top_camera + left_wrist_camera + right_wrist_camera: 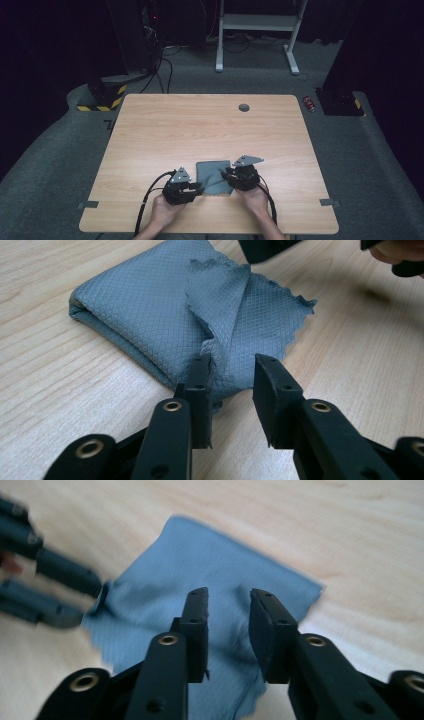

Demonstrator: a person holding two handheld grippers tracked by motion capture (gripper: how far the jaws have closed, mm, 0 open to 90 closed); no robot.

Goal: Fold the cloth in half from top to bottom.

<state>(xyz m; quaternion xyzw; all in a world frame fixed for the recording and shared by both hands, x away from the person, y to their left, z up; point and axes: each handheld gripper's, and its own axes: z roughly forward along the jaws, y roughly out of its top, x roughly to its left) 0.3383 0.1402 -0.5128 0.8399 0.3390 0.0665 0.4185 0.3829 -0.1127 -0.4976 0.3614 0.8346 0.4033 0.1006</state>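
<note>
A folded grey-blue cloth (210, 175) lies on the wooden table (200, 130) near its front edge, between the two hands. In the left gripper view the cloth (150, 305) has a loose upper flap (220, 295) folded back, and its near corner reaches into the gap of my open left gripper (233, 361). My right gripper (229, 594) hangs open over the cloth (200, 565), slightly blurred, with nothing pinched. From above, the left gripper (199, 189) sits at the cloth's front left corner and the right gripper (225, 175) at its right side.
A round grey cable hole (244, 107) sits near the table's far edge. Small grey tape pieces (87, 204) mark the front corners. On the carpet beyond are a red can (310, 103), a white desk frame (260, 30) and a yellow-black striped base (102, 97).
</note>
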